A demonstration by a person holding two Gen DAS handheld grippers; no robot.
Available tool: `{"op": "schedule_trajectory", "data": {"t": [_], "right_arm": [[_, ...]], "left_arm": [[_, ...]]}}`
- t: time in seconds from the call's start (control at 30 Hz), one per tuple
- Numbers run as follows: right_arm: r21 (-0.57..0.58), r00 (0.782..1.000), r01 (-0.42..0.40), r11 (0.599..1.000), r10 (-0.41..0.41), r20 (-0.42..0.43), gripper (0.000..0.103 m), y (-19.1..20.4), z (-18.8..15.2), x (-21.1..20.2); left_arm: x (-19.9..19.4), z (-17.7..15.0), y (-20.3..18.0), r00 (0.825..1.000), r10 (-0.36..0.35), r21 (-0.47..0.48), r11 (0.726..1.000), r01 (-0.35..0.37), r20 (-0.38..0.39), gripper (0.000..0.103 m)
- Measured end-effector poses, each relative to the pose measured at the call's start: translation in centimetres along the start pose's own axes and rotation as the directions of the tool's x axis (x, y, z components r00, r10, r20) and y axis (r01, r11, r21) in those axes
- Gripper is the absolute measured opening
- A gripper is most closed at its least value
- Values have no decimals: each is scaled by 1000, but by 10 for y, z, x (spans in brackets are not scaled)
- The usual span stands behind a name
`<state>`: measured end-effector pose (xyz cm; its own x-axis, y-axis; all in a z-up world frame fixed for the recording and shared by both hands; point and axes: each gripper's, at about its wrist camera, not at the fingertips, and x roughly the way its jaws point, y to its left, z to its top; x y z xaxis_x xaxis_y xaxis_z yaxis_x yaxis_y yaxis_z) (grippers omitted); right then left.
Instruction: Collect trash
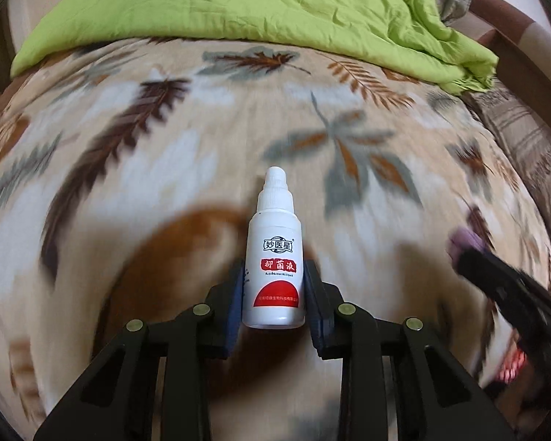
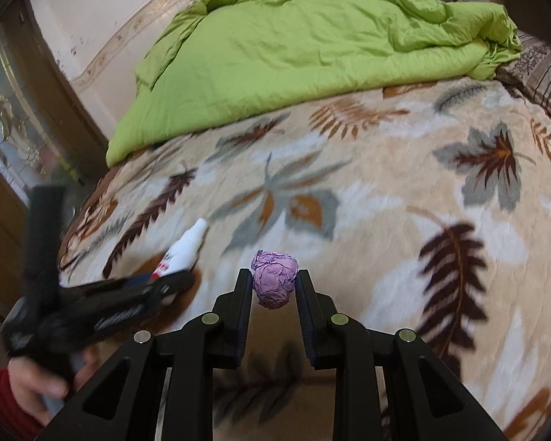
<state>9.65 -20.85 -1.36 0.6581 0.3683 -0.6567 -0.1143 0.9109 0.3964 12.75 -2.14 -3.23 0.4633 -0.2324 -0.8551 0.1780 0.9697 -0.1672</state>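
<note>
left gripper (image 1: 273,286): your jaws are clamped on the white bottle (image 1: 274,257), gripping its lower body; nozzle points away from you, cap on.
bottle label: red panel with printed characters; contents cannot be seen.
right gripper (image 2: 274,284): your jaws are pressed on the crumpled purple paper ball (image 2: 274,278), one on each side.
position: both items are above the bed, near each other, bottle to the left of the ball.
surface: leaf-print blanket (image 2: 367,191) in beige, brown and grey.
room: green duvet (image 2: 294,44) bunched at the far end; wall (image 2: 92,11) behind.
operator: your hand (image 2: 29,382) with red sleeve (image 2: 3,400) is on the left handle.
</note>
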Motion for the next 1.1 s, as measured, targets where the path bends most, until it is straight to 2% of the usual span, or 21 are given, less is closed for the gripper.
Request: {"op": "schedule_trajectory", "data": {"t": [0.13, 0.37, 0.6, 0.8, 0.9, 1.1], "right_arm": [[-28, 1000, -12, 1000, 12, 14, 26, 9, -11, -13], [-61, 999, -2, 998, 4, 39, 26, 16, -17, -21], [-29, 999, 4, 1000, -2, 49, 26, 10, -17, -26], [-119, 996, 21, 993, -11, 85, 26, 28, -32, -46], [-129, 996, 24, 991, -13, 86, 26, 29, -34, -47], [-90, 998, 29, 996, -24, 64, 26, 22, -31, -39]], "left_arm": [[-13, -23, -2, 1000, -8, -3, 1000, 8, 2, 29], [-1, -11, -4, 1000, -3, -4, 1000, 3, -14, 31], [-24, -32, -8, 994, 37, 47, 998, -42, 100, 29], [-64, -68, -9, 958, 111, 59, 990, -131, 263, 29], [-62, -71, -12, 946, 146, 71, 982, -173, 290, 29], [-51, -69, -11, 948, 162, 73, 979, -188, 274, 29]]}}
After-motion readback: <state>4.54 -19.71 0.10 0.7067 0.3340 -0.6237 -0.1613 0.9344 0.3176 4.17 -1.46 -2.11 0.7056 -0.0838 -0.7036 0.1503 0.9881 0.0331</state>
